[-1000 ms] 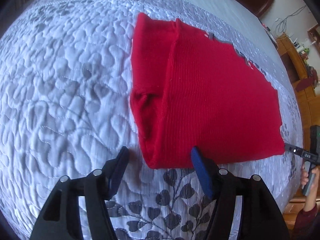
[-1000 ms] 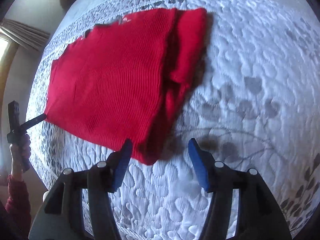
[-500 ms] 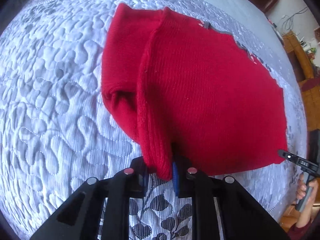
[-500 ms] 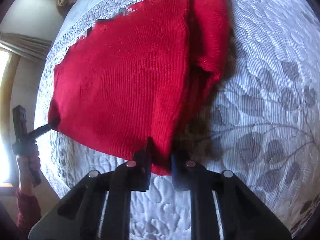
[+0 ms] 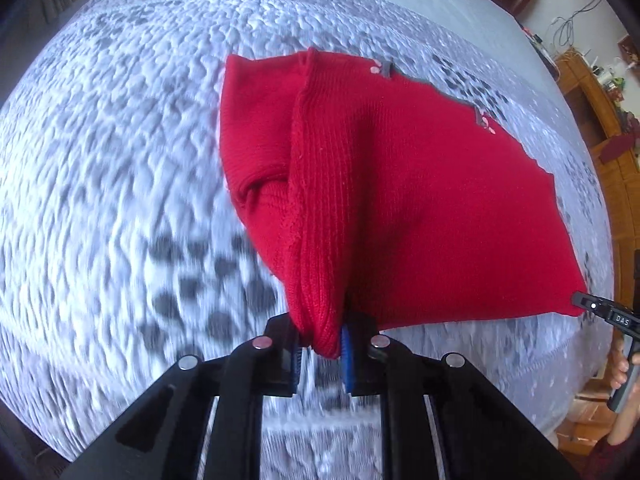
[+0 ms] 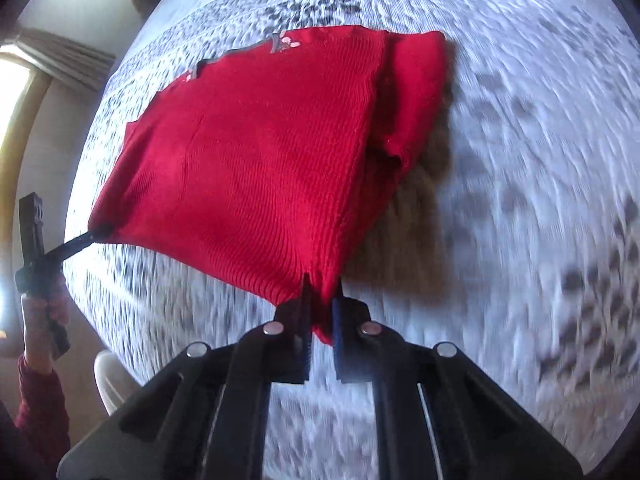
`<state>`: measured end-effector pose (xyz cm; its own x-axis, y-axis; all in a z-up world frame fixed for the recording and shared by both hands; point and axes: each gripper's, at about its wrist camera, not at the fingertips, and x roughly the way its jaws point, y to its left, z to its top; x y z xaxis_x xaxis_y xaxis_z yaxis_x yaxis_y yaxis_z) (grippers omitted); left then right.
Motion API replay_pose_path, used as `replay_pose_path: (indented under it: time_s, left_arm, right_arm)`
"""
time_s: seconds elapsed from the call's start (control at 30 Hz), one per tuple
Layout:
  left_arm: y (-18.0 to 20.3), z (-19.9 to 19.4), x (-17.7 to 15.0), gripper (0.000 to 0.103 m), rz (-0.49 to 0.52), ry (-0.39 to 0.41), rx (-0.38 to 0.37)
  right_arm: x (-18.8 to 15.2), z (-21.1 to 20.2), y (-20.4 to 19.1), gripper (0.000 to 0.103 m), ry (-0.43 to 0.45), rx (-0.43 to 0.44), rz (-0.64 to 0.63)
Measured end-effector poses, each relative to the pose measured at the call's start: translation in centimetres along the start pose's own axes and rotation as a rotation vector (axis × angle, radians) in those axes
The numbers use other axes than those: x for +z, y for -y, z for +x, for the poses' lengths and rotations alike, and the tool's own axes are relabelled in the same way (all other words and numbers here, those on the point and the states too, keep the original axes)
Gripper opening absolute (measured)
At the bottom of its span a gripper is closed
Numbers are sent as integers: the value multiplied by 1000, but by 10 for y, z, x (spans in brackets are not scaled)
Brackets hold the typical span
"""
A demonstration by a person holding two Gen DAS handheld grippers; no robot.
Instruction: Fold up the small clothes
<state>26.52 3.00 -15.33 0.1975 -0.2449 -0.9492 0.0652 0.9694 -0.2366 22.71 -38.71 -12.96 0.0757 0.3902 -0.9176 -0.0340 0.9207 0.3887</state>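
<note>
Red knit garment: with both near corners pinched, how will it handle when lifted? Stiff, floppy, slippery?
Likely floppy: the red knit garment already drapes in soft folds from the left gripper and the right gripper. Probably not slippery: the ribbed knit bunches between the pads. Its middle may sag between the two held corners, since nothing supports it there, over the quilted bedspread.

Home bedroom. Main landmark: a bed with a white quilted bedspread printed with grey leaves (image 5: 120, 160), filling both views. Right of the bed in the left wrist view: a brown wooden cabinet with small items on top (image 5: 600, 92), loose cables on a white wall (image 5: 572, 20). Left of the bed in the right wrist view: a beige gathered curtain (image 6: 64, 60) over a bright window (image 6: 12, 92).
</note>
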Motion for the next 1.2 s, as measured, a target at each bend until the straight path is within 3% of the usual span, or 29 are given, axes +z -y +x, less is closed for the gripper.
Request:
replay_pose_path:
  time_s: [0.27,0.53,0.7,0.73,0.8,0.87,1.0,1.2]
  left_arm:
    - [10,-21,-94,15,0,-2,-50]
    - [6,14,-138,21,32,19,-1]
    - [7,9,-138,24,61,31,-15]
    - [6,5,-139,31,67,23,-21]
    - [-6,-7,-143,44,60,9,-17]
    - [-15,-26,-137,59,57,41,32]
    - [-20,-63,-113,60,90,159,110]
    - [-3,-62,-32,59,130,205,78]
  right_arm:
    - [-90,-19,11,6,-11,6,-13]
    - [-113,25,26,7,-41,-109,7]
    - [-107,29,20,10,-40,-147,-19]
    - [-106,26,20,12,-41,-136,-21]
    - [-107,11,21,27,-33,-110,-10]
    - [-105,-4,17,31,-9,-103,-22]
    - [-80,-45,12,31,82,-91,-51]
    - [4,-54,22,31,143,5,0]
